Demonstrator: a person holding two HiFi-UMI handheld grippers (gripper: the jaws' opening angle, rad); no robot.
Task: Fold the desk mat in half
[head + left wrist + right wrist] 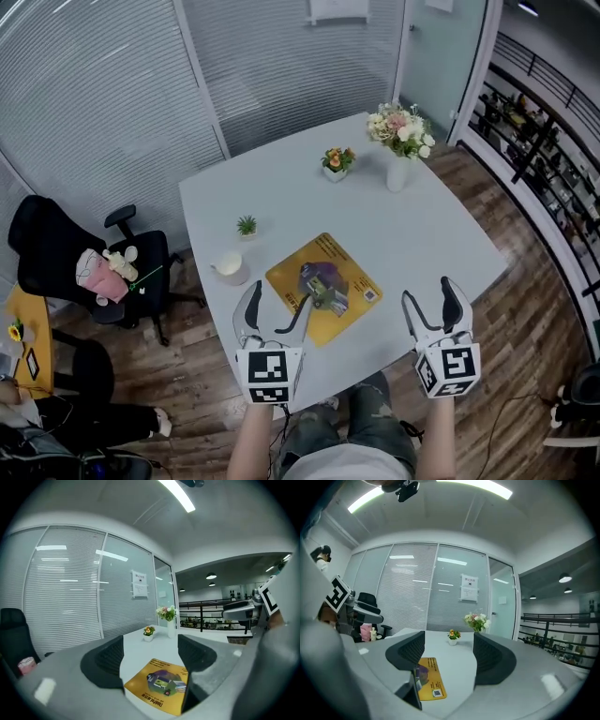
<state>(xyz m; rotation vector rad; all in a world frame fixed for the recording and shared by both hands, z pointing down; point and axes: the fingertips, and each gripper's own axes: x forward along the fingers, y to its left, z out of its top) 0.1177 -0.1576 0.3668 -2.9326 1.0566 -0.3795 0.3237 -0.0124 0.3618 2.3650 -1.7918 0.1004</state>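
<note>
A yellow desk mat (323, 286) with a purple picture lies flat and unfolded on the grey table (422, 225), turned at an angle. My left gripper (277, 314) hovers open at the mat's near left corner, one finger over the mat's edge. My right gripper (433, 305) stands open above the table's near right part, well right of the mat. In the left gripper view the mat (161, 684) lies just beyond the open jaws. In the right gripper view the mat (429, 684) shows low and left between the jaws.
A white cup (230, 266), a tiny green plant (247, 226), a small flower pot (337, 162) and a white vase of flowers (399, 141) stand behind the mat. A black office chair (84, 262) with a pink item sits left of the table. Wooden floor surrounds it.
</note>
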